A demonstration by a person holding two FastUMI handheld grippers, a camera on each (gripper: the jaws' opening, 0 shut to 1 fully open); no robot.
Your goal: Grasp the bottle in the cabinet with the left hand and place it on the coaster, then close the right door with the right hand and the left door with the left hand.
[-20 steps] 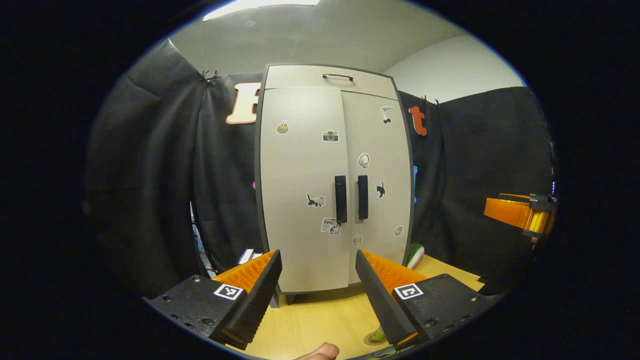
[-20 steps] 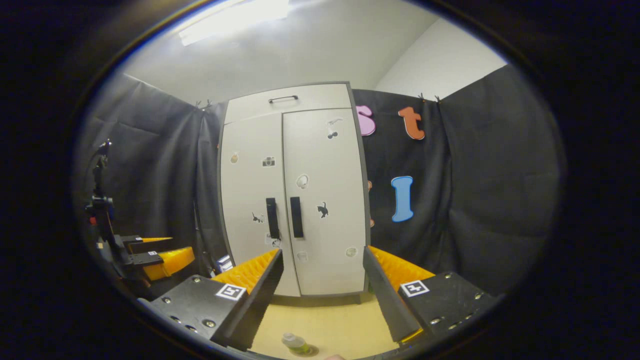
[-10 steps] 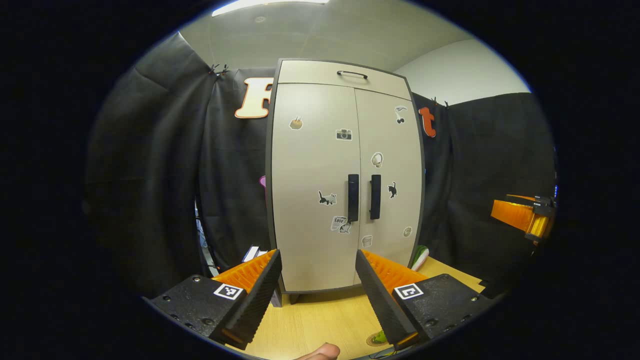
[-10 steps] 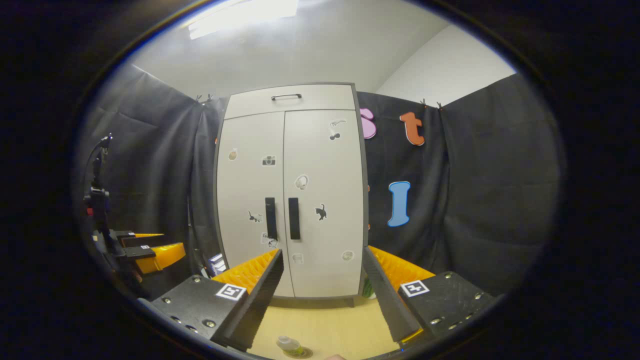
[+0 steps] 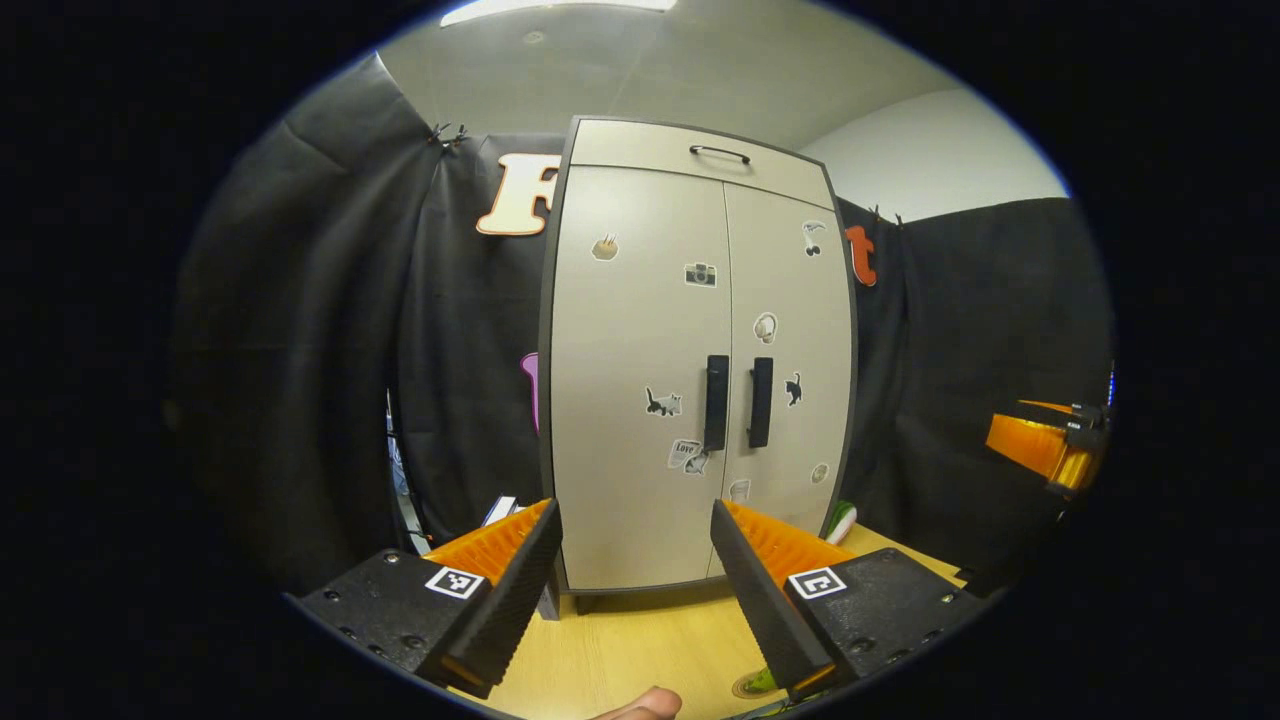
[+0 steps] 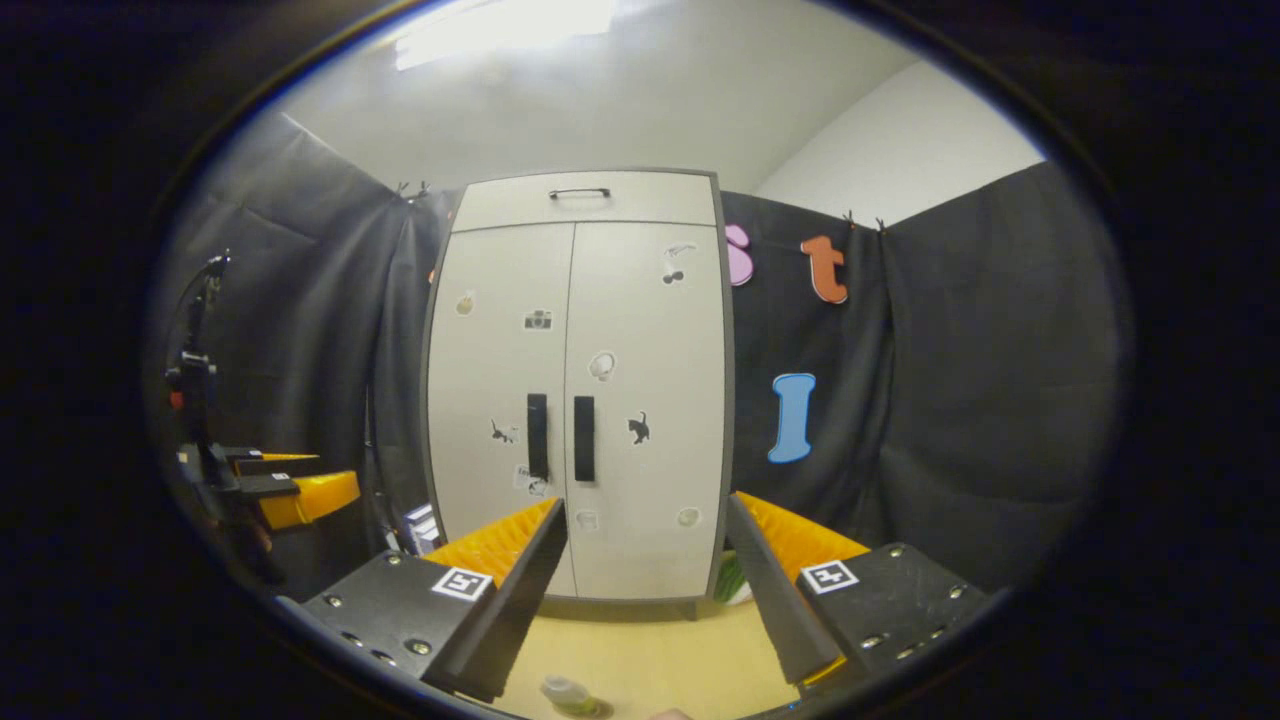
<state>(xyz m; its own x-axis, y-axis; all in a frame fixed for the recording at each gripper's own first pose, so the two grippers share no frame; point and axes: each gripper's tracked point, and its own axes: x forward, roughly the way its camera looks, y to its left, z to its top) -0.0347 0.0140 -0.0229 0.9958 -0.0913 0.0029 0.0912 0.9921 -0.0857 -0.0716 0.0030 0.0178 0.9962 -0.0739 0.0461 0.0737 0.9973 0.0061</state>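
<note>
Bottle (image 6: 568,692) sits at the very bottom of the right gripper view, low centre, upright on the wooden table (image 6: 650,650) on what looks like the coaster (image 5: 750,684), whose edge shows in the left gripper view at the bottom, right of centre. My reading is that it stands there because the placing step is finished.

Both doors of the cabinet (image 5: 640,400) are flush, the left door (image 5: 635,380) and right door (image 5: 790,370) meeting at the 2 dark handles in mid-frame, so nothing of the inside can be seen and I cannot tell what else it holds. The drawer (image 5: 700,165) at the top is also pushed in.

The left gripper (image 5: 634,590) has its 2 fingers spread wide with nothing between them, held back from the cabinet. The right gripper (image 6: 650,600) is likewise wide apart and empty, and it also shows at the right edge of the left gripper view. Judged from this, the task looks complete, and both tools are simply held clear.
</note>
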